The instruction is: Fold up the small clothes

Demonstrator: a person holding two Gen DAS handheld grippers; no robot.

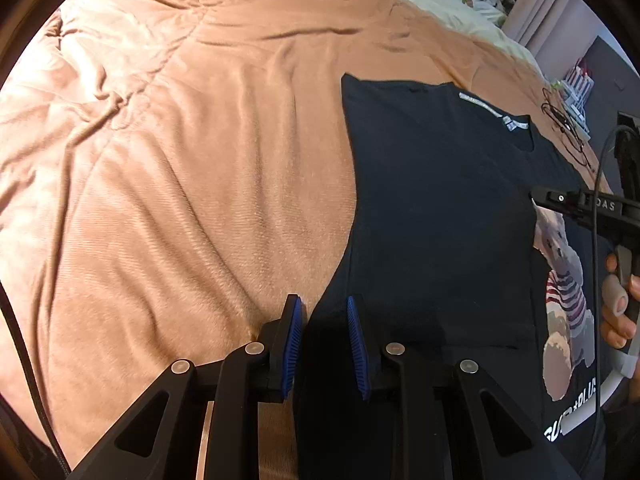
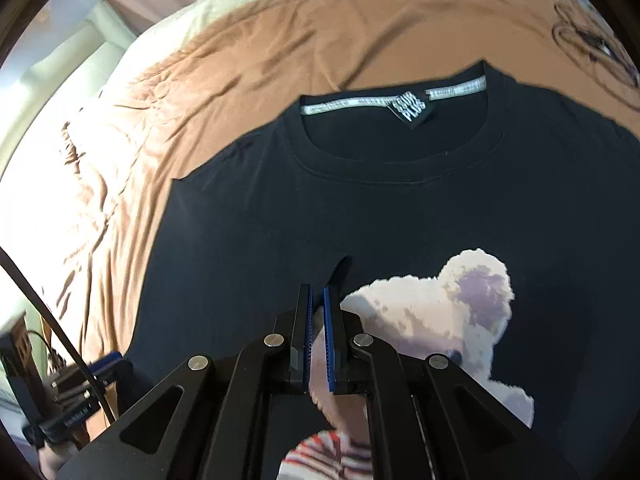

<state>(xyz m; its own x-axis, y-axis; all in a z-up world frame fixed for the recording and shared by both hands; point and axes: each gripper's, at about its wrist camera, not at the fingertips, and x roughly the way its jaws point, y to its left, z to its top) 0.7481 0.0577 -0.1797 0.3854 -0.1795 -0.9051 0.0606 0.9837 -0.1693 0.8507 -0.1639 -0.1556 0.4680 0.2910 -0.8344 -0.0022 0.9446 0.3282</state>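
Observation:
A black T-shirt (image 1: 440, 208) with a bear print (image 2: 448, 320) lies on a tan blanket (image 1: 180, 180); its left side is folded over toward the middle. My left gripper (image 1: 324, 304) is open, its blue pads straddling the shirt's left edge near the hem. My right gripper (image 2: 318, 294) is nearly closed on a raised fold of the shirt's folded edge (image 2: 340, 270) beside the bear's head. The right gripper's body also shows in the left wrist view (image 1: 592, 208). The collar with its label (image 2: 410, 110) lies at the far end.
The blanket covers a bed with a cream sheet (image 1: 460, 4) beyond it. A black cable (image 1: 564, 124) lies on the blanket past the collar. Clutter (image 2: 60, 392) stands by the bed's left side.

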